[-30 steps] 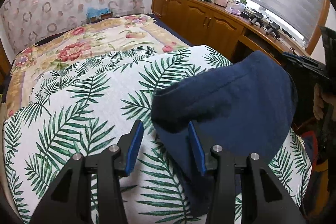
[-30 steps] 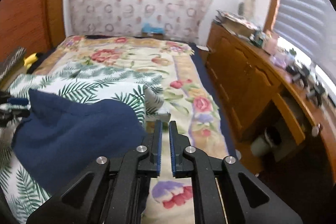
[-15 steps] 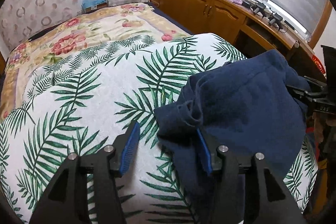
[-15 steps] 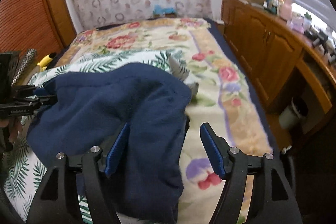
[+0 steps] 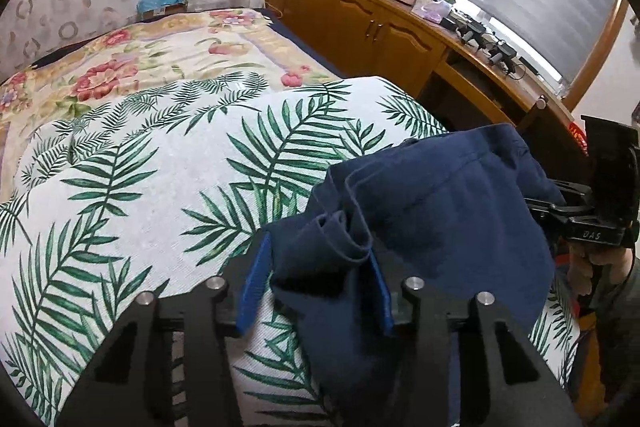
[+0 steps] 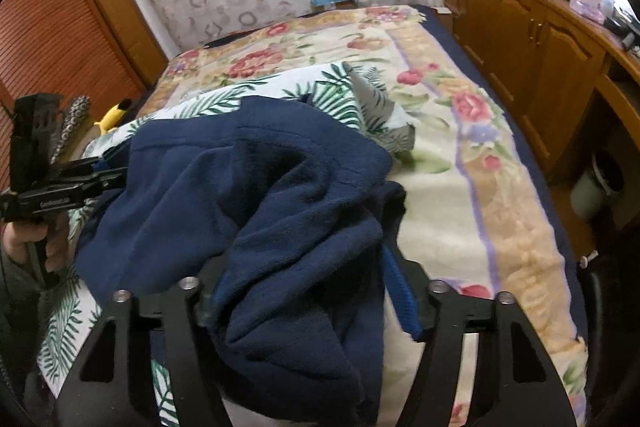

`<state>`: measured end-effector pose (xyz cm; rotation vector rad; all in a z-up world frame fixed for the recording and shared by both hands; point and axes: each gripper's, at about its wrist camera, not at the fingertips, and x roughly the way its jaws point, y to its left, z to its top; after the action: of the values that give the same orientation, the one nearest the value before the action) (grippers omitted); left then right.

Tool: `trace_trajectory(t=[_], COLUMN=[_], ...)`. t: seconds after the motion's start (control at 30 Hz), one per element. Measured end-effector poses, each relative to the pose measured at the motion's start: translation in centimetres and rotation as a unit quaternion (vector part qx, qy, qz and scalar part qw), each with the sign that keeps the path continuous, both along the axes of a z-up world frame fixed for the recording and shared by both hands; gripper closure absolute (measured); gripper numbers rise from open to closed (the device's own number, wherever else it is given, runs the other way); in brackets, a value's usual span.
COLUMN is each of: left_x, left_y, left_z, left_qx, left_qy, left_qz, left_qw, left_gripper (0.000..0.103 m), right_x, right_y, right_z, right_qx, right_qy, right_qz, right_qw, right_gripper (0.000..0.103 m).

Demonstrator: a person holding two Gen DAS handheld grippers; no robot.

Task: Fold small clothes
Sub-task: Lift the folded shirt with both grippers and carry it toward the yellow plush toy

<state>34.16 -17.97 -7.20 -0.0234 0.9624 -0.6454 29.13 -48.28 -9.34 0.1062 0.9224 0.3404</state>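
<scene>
A dark blue garment (image 5: pixel 440 207) (image 6: pixel 192 187) lies bunched on a white cloth with green palm leaves (image 5: pixel 160 167) at the near end of the bed. My left gripper (image 5: pixel 316 267) straddles a rolled corner of the garment. Its jaws are closing, and the blue pads (image 5: pixel 252 283) show a gap beside the fold. My right gripper (image 6: pixel 304 267) straddles a thick bunch at the opposite side. Its jaws are closing too; one pad (image 6: pixel 400 295) stands clear of the cloth and the other is hidden under it. Each gripper also shows at the garment's edge in the other's view.
A floral blanket (image 6: pixel 440 187) covers the bed beyond the palm cloth. Wooden cabinets (image 5: pixel 380 27) with a cluttered top line the window side. A louvred wooden door (image 6: pixel 48 39) and a yellow object (image 6: pixel 114 115) are on the other side. A hand (image 6: pixel 24 239) holds the left gripper.
The garment, stretched up between the grippers before, has sunk and bunched on the palm cloth. The right jaws went from shut to wide around a bunch; both grippers dipped lower.
</scene>
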Motion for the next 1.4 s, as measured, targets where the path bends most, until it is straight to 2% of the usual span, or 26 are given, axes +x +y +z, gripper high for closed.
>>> trace_trajectory(t=[0.03, 0.07, 0.13, 0.23, 0.5, 0.7, 0.83, 1.03, 1.2, 1.4], left_x=[0.0, 0.0, -0.2, -1.3, -4.5, -6.3, -7.3, -8.7, -10.1, -11.5], left_y=[0.1, 0.2, 0.3, 0.3, 1.8, 5.1, 8.5, 14.2, 19.5, 26.1], left_z=[0.1, 0.2, 0.4, 1.7, 7.1, 10.2, 12.0, 13.2, 13.6, 13.5], left_qx=[-0.005, -0.009, -0.017, -0.022, -0.06, -0.058, -0.048, -0.027, -0.015, -0.017], left_qy=[-0.001, 0.001, 0.003, -0.018, -0.082, -0.129, -0.156, -0.186, -0.202, -0.22], left_qz=[-0.002, -0.007, -0.009, -0.012, -0.002, 0.033, 0.07, 0.126, 0.174, 0.235], left_qw=[1.0, 0.9999, 0.9998, 0.9995, 0.9948, 0.9894, 0.9841, 0.9741, 0.9636, 0.9466], left_gripper=[0.072, 0.08, 0.086, 0.089, 0.09, 0.09, 0.09, 0.09, 0.09, 0.09], right_x=[-0.2, -0.4, -0.6, -1.2, -3.0, -2.8, -1.9, -0.1, 1.2, 1.9], right_y=[0.2, 0.6, 1.0, 1.3, 2.3, 4.6, 8.0, 14.4, 20.7, 28.1], right_z=[0.2, 0.3, 0.6, 1.3, 5.5, 9.0, 11.2, 13.1, 14.3, 15.9], right_qx=[0.0, -0.006, -0.021, -0.036, -0.052, -0.061, -0.068, -0.072, -0.081, -0.093], right_qy=[-0.004, -0.009, -0.019, -0.04, -0.112, -0.15, -0.176, -0.2, -0.215, -0.235], right_qz=[0.008, 0.016, 0.027, 0.033, 0.037, 0.059, 0.094, 0.155, 0.21, 0.274], right_qw=[1.0, 1.0, 0.999, 0.998, 0.992, 0.985, 0.978, 0.965, 0.95, 0.928], right_gripper=[0.061, 0.065, 0.077, 0.087, 0.091, 0.091, 0.091, 0.091, 0.091, 0.091])
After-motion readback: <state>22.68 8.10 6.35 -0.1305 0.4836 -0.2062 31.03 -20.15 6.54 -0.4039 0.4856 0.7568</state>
